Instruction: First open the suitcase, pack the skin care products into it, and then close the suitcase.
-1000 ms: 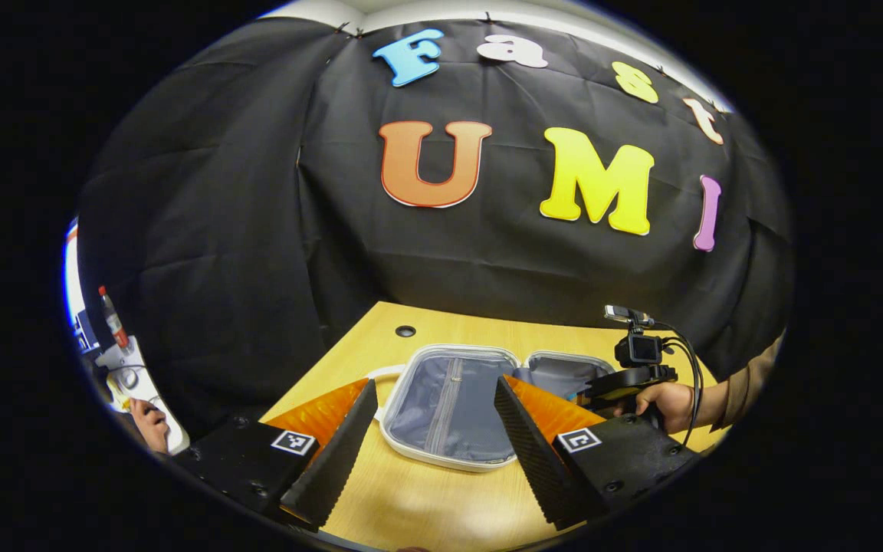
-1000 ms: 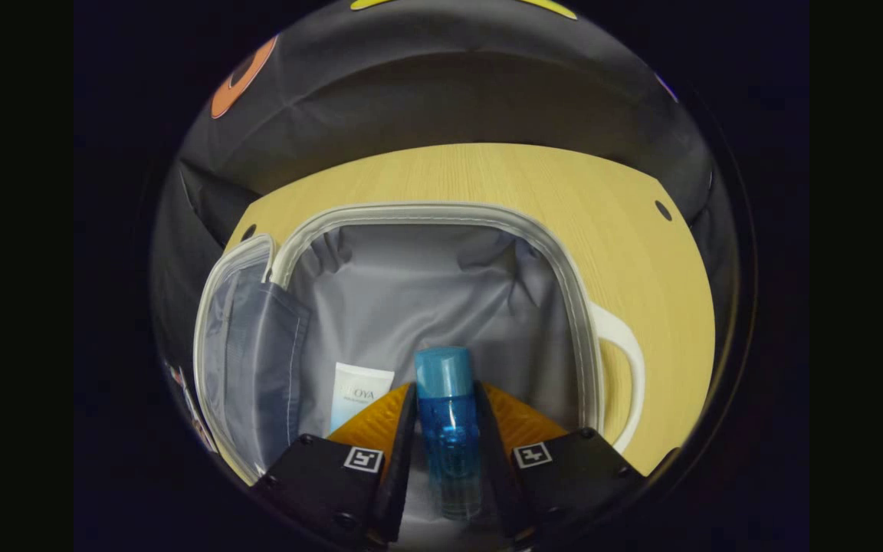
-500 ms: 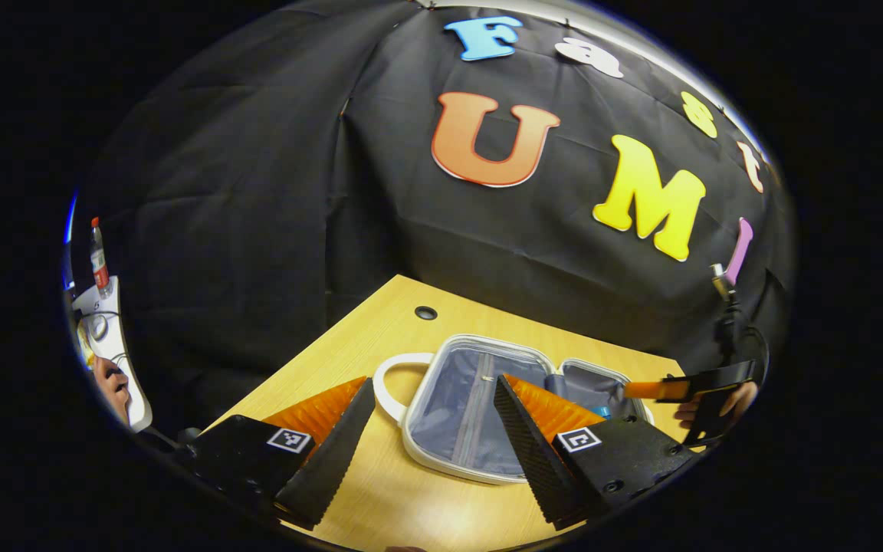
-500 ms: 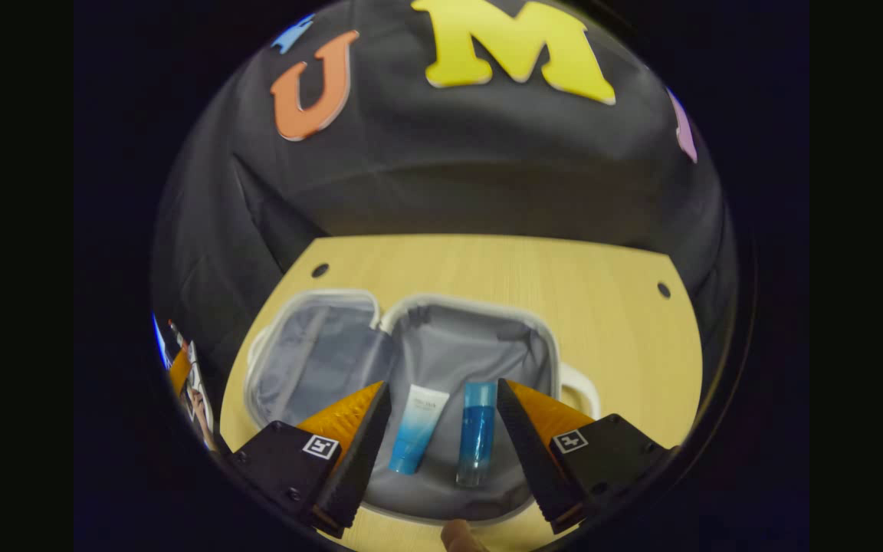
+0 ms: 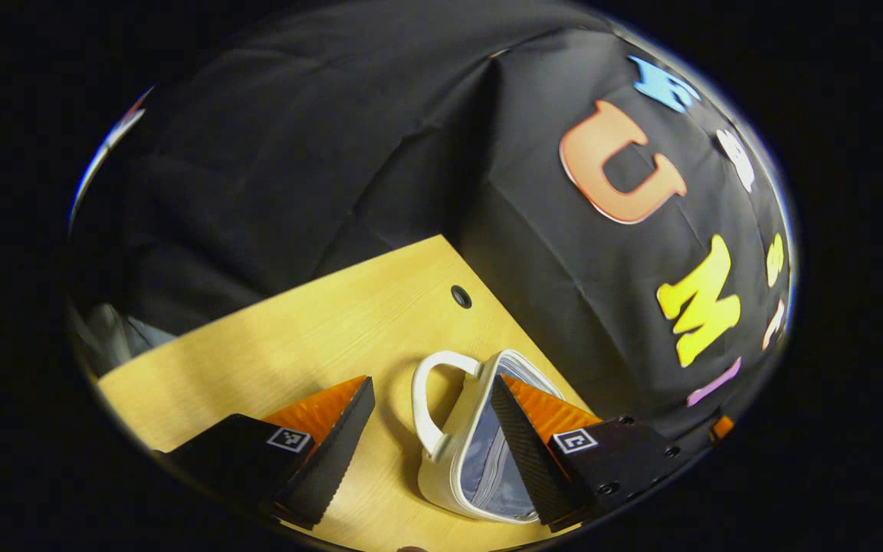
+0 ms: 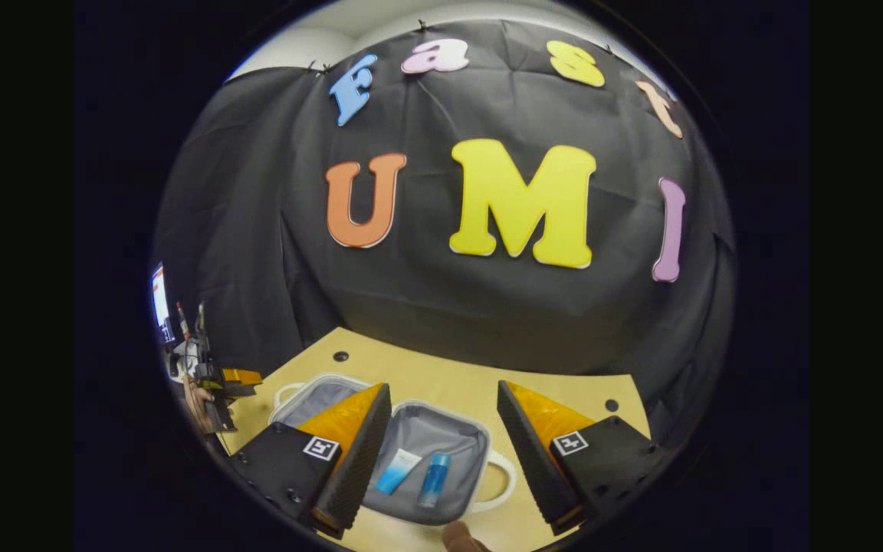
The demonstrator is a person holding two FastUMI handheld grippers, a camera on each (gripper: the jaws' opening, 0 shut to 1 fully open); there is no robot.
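Since a second ago the right gripper has let go of the blue bottle and pulled up and back; its jaws stand apart, empty. One open suitcase holds two products: that bottle beside one white-and-blue tube. The left gripper, spread wide, has swung toward the lid's handle on the wooden table

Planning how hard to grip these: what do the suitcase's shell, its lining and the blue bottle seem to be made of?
Suitcase shell: looks like smooth, hard white plastic with a moulded handle. Lining: grey fabric, judging by its soft creases. Bottle: likely translucent blue plastic, though too small here to rule out glass.
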